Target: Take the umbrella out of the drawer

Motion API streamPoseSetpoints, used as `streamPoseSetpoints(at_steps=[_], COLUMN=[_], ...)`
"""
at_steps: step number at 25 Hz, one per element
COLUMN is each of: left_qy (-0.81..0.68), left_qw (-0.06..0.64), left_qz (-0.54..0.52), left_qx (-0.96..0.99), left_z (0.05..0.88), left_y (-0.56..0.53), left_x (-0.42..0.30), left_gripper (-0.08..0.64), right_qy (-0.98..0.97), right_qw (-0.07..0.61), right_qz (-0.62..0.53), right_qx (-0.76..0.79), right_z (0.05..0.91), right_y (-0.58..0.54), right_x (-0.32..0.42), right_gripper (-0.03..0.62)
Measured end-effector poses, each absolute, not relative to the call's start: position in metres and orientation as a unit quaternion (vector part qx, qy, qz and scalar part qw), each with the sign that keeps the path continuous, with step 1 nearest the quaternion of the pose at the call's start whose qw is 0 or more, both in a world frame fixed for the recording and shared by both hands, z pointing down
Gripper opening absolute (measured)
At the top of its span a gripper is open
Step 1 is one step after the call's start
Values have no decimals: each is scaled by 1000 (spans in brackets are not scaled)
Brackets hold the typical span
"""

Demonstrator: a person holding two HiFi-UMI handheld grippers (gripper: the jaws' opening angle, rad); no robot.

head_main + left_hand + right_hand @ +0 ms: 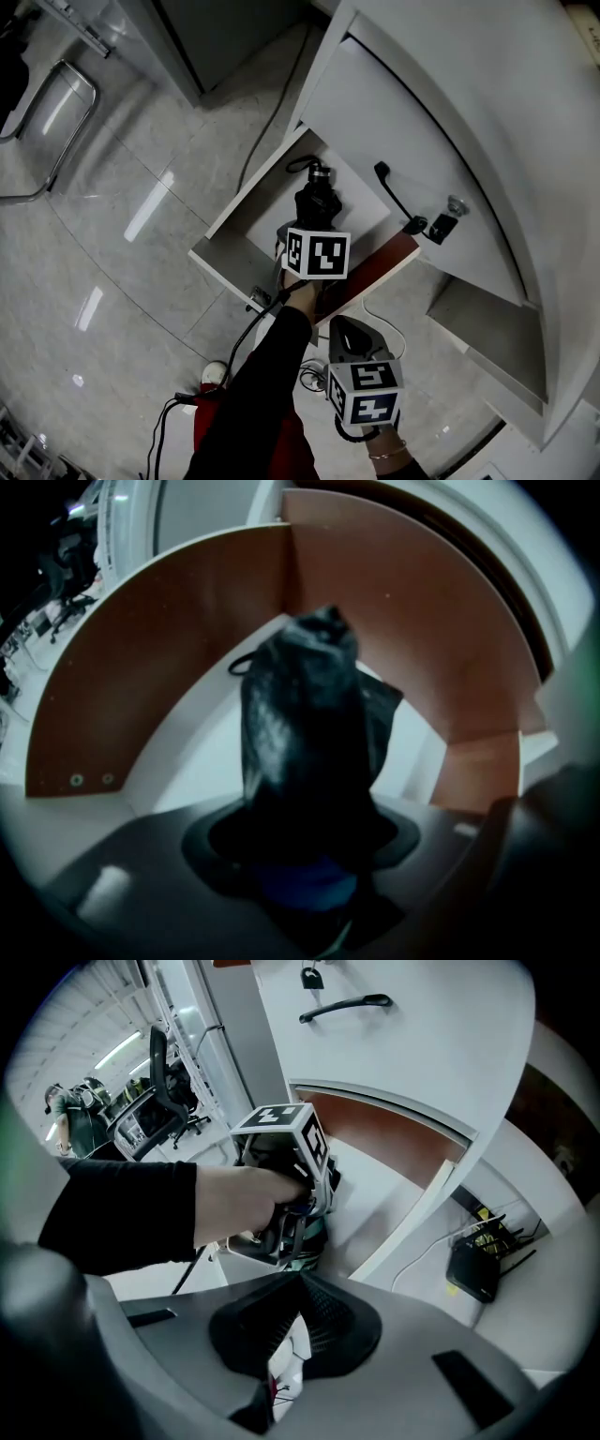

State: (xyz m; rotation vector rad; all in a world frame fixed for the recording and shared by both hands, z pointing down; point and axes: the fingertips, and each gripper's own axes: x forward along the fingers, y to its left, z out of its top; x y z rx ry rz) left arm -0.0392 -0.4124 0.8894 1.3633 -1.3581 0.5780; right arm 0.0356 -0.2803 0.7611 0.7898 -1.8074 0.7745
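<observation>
A black folded umbrella (317, 202) lies in the open white drawer (234, 220), its handle end toward the far side. My left gripper (309, 232) is down in the drawer over it. In the left gripper view the umbrella (300, 733) fills the gap between the jaws of the left gripper (305, 846), which is shut on it, and the drawer's brown inner walls (169, 649) curve around behind. My right gripper (349, 337) hangs outside the drawer front, shut with nothing in it. The right gripper view shows that gripper (295, 1321) behind the left hand and its marker cube (281, 1143).
Above the open drawer is a closed white drawer front with a black handle (394, 197) and a lock with a key (441, 225). Cables (234, 347) trail on the glossy floor. A black router (473, 1269) sits low at the right. A metal chair frame (56, 122) stands at the far left.
</observation>
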Motion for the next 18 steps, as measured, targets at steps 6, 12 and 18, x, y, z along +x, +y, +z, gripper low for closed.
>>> streamPoseSetpoints(at_steps=[6, 12, 18], left_qy=[-575, -584, -588], left_qw=[550, 549, 542], left_qz=[183, 157, 159], left_qx=[578, 577, 579], left_z=[869, 841, 808], left_y=[-406, -392, -377], left_x=[-47, -49, -52], left_gripper=[247, 247, 247], right_qy=[-743, -747, -753], right_qw=[489, 476, 468], right_qz=[312, 308, 304], right_qx=[334, 346, 349], right_z=[751, 733, 714], right_y=[-276, -273, -266], right_x=[43, 42, 36], right_gripper=[-2, -2, -2])
